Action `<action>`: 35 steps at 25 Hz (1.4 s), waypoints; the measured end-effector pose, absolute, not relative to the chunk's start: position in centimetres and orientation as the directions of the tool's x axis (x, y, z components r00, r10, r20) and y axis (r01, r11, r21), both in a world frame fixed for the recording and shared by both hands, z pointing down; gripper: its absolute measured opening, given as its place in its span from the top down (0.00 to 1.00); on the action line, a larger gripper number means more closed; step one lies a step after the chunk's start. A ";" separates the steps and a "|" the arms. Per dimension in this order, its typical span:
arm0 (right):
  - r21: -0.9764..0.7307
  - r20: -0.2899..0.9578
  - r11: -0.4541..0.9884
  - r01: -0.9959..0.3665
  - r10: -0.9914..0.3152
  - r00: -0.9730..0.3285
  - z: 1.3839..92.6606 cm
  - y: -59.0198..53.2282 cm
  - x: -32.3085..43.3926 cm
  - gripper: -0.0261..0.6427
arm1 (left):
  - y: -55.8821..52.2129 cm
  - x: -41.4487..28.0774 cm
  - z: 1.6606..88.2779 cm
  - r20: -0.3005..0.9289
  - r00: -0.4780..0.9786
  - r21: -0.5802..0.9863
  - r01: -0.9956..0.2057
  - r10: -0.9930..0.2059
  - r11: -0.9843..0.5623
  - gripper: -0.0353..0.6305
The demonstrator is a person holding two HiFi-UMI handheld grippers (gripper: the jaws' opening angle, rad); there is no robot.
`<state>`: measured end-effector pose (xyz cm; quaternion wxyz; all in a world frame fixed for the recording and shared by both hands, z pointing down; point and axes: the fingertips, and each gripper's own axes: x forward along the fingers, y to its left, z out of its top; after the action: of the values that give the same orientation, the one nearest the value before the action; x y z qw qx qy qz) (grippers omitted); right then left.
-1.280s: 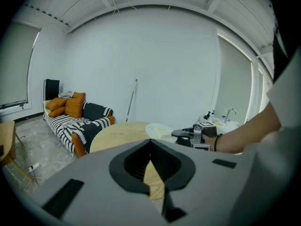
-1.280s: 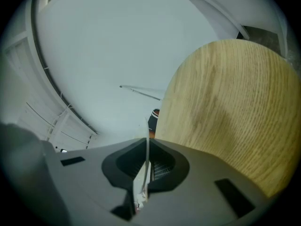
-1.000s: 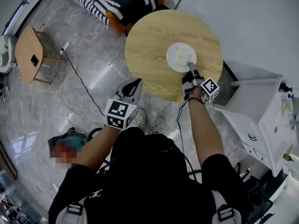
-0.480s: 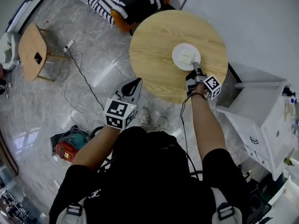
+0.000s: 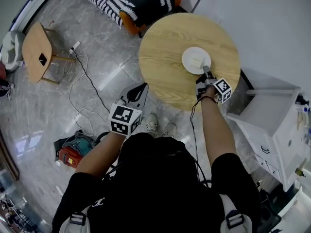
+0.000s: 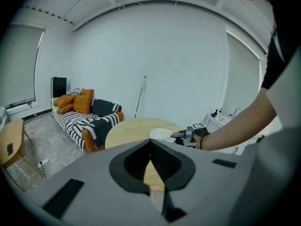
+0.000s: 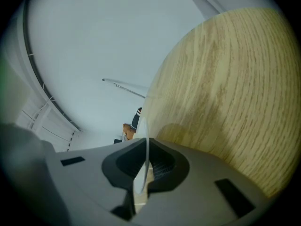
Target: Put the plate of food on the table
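1. Our right hand-held gripper [image 5: 206,72] clenched the white plate [image 5: 187,62] by its rim over the round counter [image 5: 163,57], pale food [image 5: 196,60] on it.
2. Our left hand-held gripper [image 5: 142,86] hung closed and empty.

The round table [image 5: 165,47] and the plate [image 5: 190,56] sit a little further right in the head view than a second ago. The right gripper [image 5: 205,71] goes with them. The left gripper [image 5: 143,86] barely shifts, so the table's near-left edge draws slightly away from its tips.
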<state>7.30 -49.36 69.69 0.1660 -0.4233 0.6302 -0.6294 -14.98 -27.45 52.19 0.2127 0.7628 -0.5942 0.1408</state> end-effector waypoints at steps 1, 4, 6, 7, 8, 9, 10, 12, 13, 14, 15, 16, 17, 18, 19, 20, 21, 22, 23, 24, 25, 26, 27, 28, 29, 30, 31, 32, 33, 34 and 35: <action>-0.933 0.327 -0.155 -0.325 -0.741 -0.586 69.8 -49.4 7.3 0.93 | -27.5 -15.0 52.3 0.470 0.254 0.158 -0.966 -0.845 -0.203 0.94; -0.931 0.334 -0.164 -0.325 -0.742 -0.581 70.0 -49.5 7.4 0.93 | -27.5 -15.1 52.5 0.475 0.253 0.160 -0.967 -0.843 -0.200 0.94; -0.926 0.348 -0.173 -0.336 -0.738 -0.579 70.1 -49.7 7.3 0.93 | -27.5 -15.2 52.7 0.481 0.252 0.168 -0.966 -0.840 -0.194 0.94; -0.922 0.357 -0.180 -0.342 -0.735 -0.577 70.1 -49.7 7.2 0.93 | -27.6 -15.3 52.9 0.484 0.253 0.174 -0.966 -0.838 -0.191 0.94; -0.919 0.365 -0.186 -0.347 -0.733 -0.574 70.2 -49.8 7.1 0.93 | -27.6 -15.3 53.0 0.487 0.254 0.178 -0.966 -0.836 -0.190 0.94; -0.917 0.371 -0.192 -0.351 -0.733 -0.570 70.3 -49.9 7.1 0.93 | -27.6 -15.2 53.1 0.488 0.256 0.181 -0.965 -0.835 -0.190 0.94; -0.914 0.377 -0.197 -0.354 -0.733 -0.566 70.3 -49.9 7.1 0.93 | -27.6 -15.2 53.2 0.489 0.258 0.182 -0.964 -0.834 -0.192 0.94; -0.908 0.391 -0.208 -0.364 -0.730 -0.560 70.5 -50.0 6.9 0.93 | -27.5 -15.3 53.3 0.490 0.261 0.183 -0.964 -0.832 -0.194 0.94; -0.905 0.399 -0.213 -0.369 -0.728 -0.558 70.6 -50.1 6.8 0.93 | -27.5 -15.4 53.3 0.490 0.261 0.186 -0.963 -0.832 -0.193 0.94; -0.901 0.407 -0.218 -0.375 -0.725 -0.556 70.6 -50.1 6.8 0.93 | -27.4 -15.5 53.4 0.491 0.262 0.188 -0.963 -0.831 -0.192 0.94; -0.898 0.414 -0.224 -0.379 -0.724 -0.552 70.7 -50.1 6.8 0.93 | -27.4 -15.5 53.4 0.491 0.262 0.189 -0.963 -0.831 -0.192 0.94; -0.894 0.421 -0.230 -0.384 -0.724 -0.546 70.7 -50.2 6.8 0.93 | -27.4 -15.6 53.4 0.490 0.262 0.190 -0.963 -0.831 -0.192 0.94; -0.890 0.429 -0.237 -0.389 -0.724 -0.539 70.8 -50.2 6.9 0.93 | -27.4 -15.5 53.3 0.489 0.262 0.190 -0.963 -0.832 -0.192 0.94; -0.885 0.439 -0.246 -0.395 -0.724 -0.532 70.8 -50.2 7.0 0.93 | -27.4 -15.5 53.3 0.487 0.263 0.191 -0.963 -0.833 -0.192 0.94; -0.878 0.452 -0.259 -0.402 -0.722 -0.524 70.9 -50.2 7.1 0.93 | -27.3 -15.5 53.2 0.485 0.263 0.193 -0.962 -0.834 -0.191 0.94; -0.871 0.468 -0.274 -0.408 -0.718 -0.516 71.1 -50.1 7.1 0.93 | -27.3 -15.4 53.2 0.483 0.264 0.196 -0.962 -0.835 -0.191 0.94; -0.862 0.485 -0.289 -0.417 -0.712 -0.508 71.2 -50.1 7.2 0.93 | -27.2 -15.4 53.2 0.482 0.266 0.200 -0.961 -0.835 -0.191 0.94; -0.851 0.503 -0.301 -0.430 -0.705 -0.501 71.3 -50.1 7.2 0.93 | -27.2 -15.3 53.1 0.481 0.268 0.203 -0.960 -0.835 -0.192 0.94; -0.837 0.523 -0.309 -0.453 -0.696 -0.492 71.4 -50.2 7.1 0.93 | -27.3 -15.3 53.1 0.480 0.271 0.206 -0.959 -0.834 -0.194 0.94; -0.818 0.547 -0.314 -0.483 -0.685 -0.481 71.5 -50.2 7.1 0.93 | -27.2 -15.4 53.1 0.479 0.274 0.208 -0.958 -0.834 -0.195 0.94; -0.795 0.574 -0.319 -0.516 -0.670 -0.470 71.6 -50.1 7.0 0.92 | -27.2 -15.4 53.1 0.479 0.275 0.211 -0.958 -0.834 -0.195 0.94; -0.771 0.600 -0.322 -0.550 -0.655 -0.459 71.7 -50.1 6.9 0.91 | -27.2 -15.4 53.1 0.479 0.276 0.213 -0.957 -0.833 -0.195 0.94; -0.748 0.623 -0.321 -0.581 -0.642 -0.448 71.8 -50.0 6.9 0.90 | -27.1 -15.4 53.1 0.479 0.277 0.215 -0.957 -0.833 -0.195 0.94; -0.727 0.640 -0.315 -0.610 -0.631 -0.438 71.8 -50.0 6.9 0.90 | -27.1 -15.3 53.1 0.479 0.279 0.217 -0.956 -0.832 -0.196 0.94; -0.708 0.654 -0.307 -0.636 -0.624 -0.427 71.9 -50.0 6.9 0.89 | -27.1 -15.2 53.1 0.478 0.281 0.218 -0.956 -0.832 -0.198 0.94; -0.691 0.665 -0.299 -0.658 -0.619 -0.417 71.8 -50.0 7.0 0.89 | -27.0 -15.1 53.1 0.478 0.285 0.220 -0.955 -0.831 -0.201 0.94; -0.676 0.675 -0.295 -0.675 -0.615 -0.408 71.8 -50.0 7.0 0.88 | -27.0 -15.0 53.0 0.478 0.289 0.223 -0.953 -0.829 -0.204 0.94; -0.665 0.683 -0.294 -0.687 -0.611 -0.400 71.8 -50.0 7.0 0.88 | -26.9 -14.9 52.9 0.477 0.294 0.225 -0.952 -0.828 -0.208 0.94; -0.657 0.690 -0.295 -0.694 -0.606 -0.395 71.7 -49.9 7.0 0.88 | -26.9 -14.8 52.8 0.476 0.298 0.227 -0.951 -0.828 -0.212 0.94; -0.651 0.695 -0.297 -0.699 -0.603 -0.392 71.7 -49.9 7.0 0.87 | -26.9 -14.8 52.7 0.475 0.299 0.228 -0.950 -0.828 -0.213 0.94; -0.645 0.701 -0.299 -0.704 -0.598 -0.388 71.7 -49.9 7.0 0.87 | -26.8 -14.8 52.7 0.475 0.300 0.229 -0.950 -0.828 -0.212 0.94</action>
<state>7.01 -49.93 71.73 -0.0448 -0.5513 0.5905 -0.5877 -14.82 -26.85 52.66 0.2437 0.7684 -0.5783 0.1255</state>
